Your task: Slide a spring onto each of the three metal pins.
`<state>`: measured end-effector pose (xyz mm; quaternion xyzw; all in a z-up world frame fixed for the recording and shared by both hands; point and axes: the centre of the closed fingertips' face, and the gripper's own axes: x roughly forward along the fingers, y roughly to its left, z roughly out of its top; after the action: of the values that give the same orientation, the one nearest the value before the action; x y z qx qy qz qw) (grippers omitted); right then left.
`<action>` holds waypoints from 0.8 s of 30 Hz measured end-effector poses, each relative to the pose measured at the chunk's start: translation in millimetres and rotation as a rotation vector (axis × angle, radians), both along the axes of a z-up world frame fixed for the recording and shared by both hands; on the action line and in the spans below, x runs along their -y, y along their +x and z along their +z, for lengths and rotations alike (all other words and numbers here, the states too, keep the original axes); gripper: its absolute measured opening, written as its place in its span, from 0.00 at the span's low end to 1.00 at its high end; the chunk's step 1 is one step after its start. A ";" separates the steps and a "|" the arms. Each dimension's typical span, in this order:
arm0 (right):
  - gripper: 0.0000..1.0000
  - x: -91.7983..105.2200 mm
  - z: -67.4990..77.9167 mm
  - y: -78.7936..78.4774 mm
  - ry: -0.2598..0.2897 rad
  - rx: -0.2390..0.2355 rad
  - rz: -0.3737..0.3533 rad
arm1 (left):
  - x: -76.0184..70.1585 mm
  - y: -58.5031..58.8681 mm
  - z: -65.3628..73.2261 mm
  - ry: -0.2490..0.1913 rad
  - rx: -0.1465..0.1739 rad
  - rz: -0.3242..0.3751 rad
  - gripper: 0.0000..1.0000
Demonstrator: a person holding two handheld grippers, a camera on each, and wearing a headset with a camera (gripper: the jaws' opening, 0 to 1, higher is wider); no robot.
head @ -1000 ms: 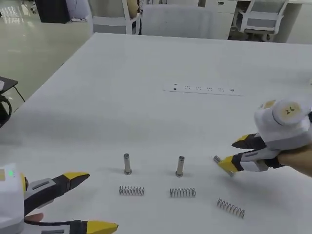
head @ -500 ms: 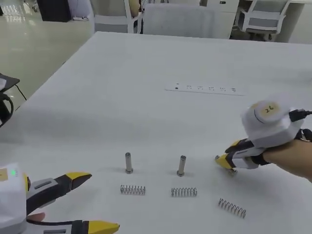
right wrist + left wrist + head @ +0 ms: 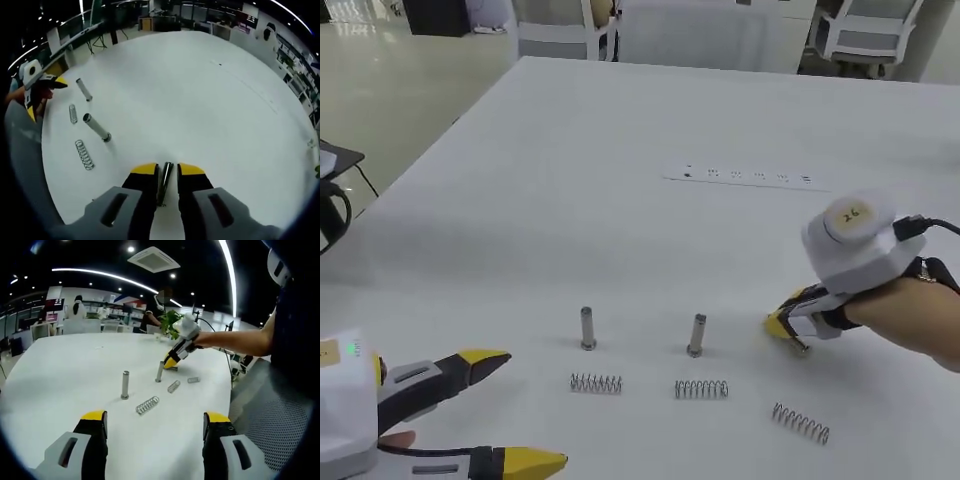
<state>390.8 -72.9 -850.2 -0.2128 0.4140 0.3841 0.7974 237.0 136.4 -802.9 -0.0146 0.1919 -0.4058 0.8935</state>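
Since a second ago the yellow-tipped right gripper has rolled over, clamping the third short steel pin. The yellow-tipped left gripper hovers splayed, empty. Two upright steel pins and three wire coil springs sit on the white table, with pale office chairs behind.
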 end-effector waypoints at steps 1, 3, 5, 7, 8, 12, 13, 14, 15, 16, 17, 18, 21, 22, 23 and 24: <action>0.11 0.3 -0.9 -0.2 -0.005 -0.005 -0.005 | -0.1 0.0 0.1 0.000 0.000 0.000 0.75; 0.10 1.3 -2.4 -0.1 -0.018 -0.005 -0.010 | -0.6 0.0 0.3 -0.001 0.001 0.002 0.75; 0.09 1.7 -3.4 -0.9 -0.023 -0.012 -0.014 | -1.4 -0.1 0.3 0.000 0.001 0.004 0.74; 0.08 1.3 -3.8 -0.2 -0.018 -0.013 -0.018 | -2.1 -0.2 0.2 0.000 0.001 0.005 0.74; 0.08 1.0 -3.7 -0.1 -0.016 -0.013 -0.018 | -2.0 -0.2 0.2 0.000 0.001 0.006 0.74; 0.07 1.1 -3.6 0.1 -0.028 -0.013 -0.016 | -4.1 -0.5 -0.3 0.003 0.001 0.008 0.74; 0.07 0.9 -3.6 -0.2 -0.031 -0.012 -0.015 | -4.5 -0.4 -0.2 0.003 0.001 0.008 0.74; 0.06 0.6 -3.4 -0.6 -0.033 -0.013 -0.018 | -4.9 -0.3 -0.2 0.002 0.002 0.009 0.74; 0.06 0.1 -3.5 -1.4 -0.032 -0.017 -0.019 | -5.1 -0.2 -0.1 0.002 0.002 0.009 0.74; 0.06 -0.9 -3.4 -2.7 -0.031 -0.021 -0.017 | -5.3 0.0 0.0 0.002 0.003 0.009 0.74; 0.06 -1.0 -3.5 -2.8 -0.032 -0.021 -0.017 | -5.4 0.0 0.1 0.002 0.004 0.009 0.74; 0.06 -1.0 -3.2 -3.5 -0.035 -0.020 -0.016 | -4.9 -0.2 0.5 0.001 0.005 0.009 0.74; 0.06 -1.4 -0.7 -5.7 -0.024 -0.024 -0.022 | -5.0 -0.2 0.9 0.000 0.007 0.009 0.74; 0.05 -1.0 0.7 -6.7 -0.019 -0.026 -0.027 | -4.9 -0.6 0.9 0.000 0.007 0.009 0.74; 0.05 -0.5 1.7 -7.5 -0.017 -0.027 -0.030 | -5.0 -0.8 0.9 0.001 0.007 0.008 0.74; 0.05 0.0 3.7 -8.6 -0.011 -0.027 -0.034 | -5.0 -0.9 0.9 0.000 0.007 0.008 0.74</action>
<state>382.2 -72.9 -846.6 -0.2049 0.4304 0.3711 0.7969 236.1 141.4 -802.0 -0.0138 0.1890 -0.4022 0.8957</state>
